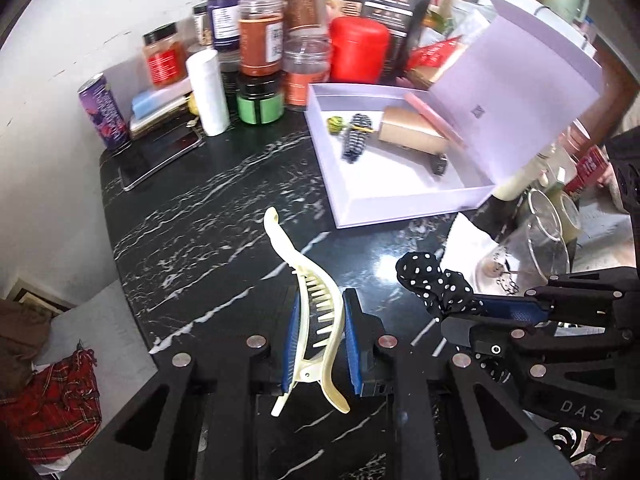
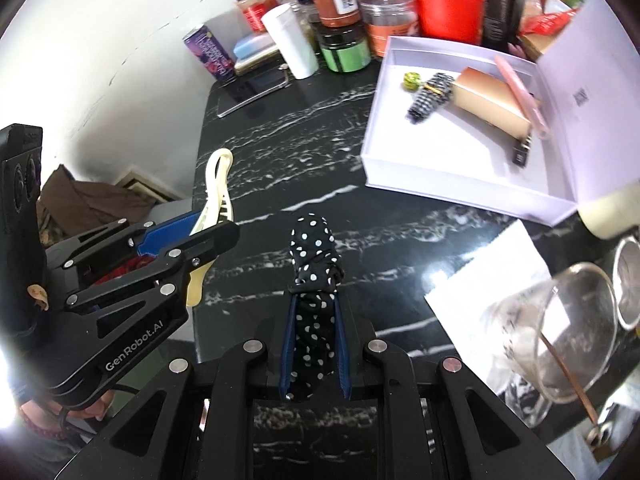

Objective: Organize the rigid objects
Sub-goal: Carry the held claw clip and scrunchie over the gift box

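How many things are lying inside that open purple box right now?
5: green bead, checked hair clip, tan box, pink strip, small dark clip. The tan box may hide more.

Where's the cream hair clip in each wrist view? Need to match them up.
Left wrist: cream hair clip at bottom centre, clamped between the left gripper pads.
Right wrist: the clip sits at left of centre, sticking out of the left gripper, seen from the side.
Shared landmark: the open lilac box, upper right in both views.
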A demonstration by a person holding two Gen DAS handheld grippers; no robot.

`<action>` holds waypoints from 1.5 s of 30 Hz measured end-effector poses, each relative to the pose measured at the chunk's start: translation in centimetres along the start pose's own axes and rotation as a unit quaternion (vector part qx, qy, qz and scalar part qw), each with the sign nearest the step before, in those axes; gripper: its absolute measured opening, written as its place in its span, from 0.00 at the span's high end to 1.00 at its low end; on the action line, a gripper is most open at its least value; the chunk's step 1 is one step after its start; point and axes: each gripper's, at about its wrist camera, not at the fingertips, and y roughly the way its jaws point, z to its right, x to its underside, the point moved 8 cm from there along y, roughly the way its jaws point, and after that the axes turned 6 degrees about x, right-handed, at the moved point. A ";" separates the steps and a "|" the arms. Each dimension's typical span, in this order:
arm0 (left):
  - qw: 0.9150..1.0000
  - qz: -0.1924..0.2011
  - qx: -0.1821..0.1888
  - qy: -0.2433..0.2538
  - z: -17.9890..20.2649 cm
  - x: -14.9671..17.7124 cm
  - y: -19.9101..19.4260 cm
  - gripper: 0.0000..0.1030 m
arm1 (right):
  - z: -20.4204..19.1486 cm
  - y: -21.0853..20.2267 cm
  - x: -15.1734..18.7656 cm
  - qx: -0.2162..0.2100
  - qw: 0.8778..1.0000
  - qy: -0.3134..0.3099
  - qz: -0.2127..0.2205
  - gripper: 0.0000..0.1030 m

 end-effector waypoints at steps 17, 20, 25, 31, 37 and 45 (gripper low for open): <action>1.000 -0.008 0.022 0.020 1.4 -2.7 1.9 0.80 | 3.0 0.3 -0.1 0.014 0.999 0.031 -0.004 0.82; 1.000 -0.006 0.023 0.019 1.1 -3.7 2.3 0.80 | 3.4 0.6 -1.0 0.012 0.999 0.036 -0.004 0.82; 0.999 -0.002 0.025 0.021 0.9 -5.5 2.9 0.80 | 3.8 0.8 -2.6 0.011 0.999 0.030 -0.004 0.82; 0.999 0.002 0.024 0.024 0.8 -7.8 3.6 0.80 | 4.8 0.5 -4.7 0.009 0.999 0.031 0.006 0.82; 0.999 0.008 0.028 0.027 1.2 -10.0 4.2 0.80 | 6.1 0.2 -7.0 0.015 0.999 0.033 0.018 0.82; 0.999 0.021 0.032 0.037 1.9 -13.1 4.7 0.80 | 7.7 -0.7 -9.6 0.029 0.998 0.032 0.038 0.82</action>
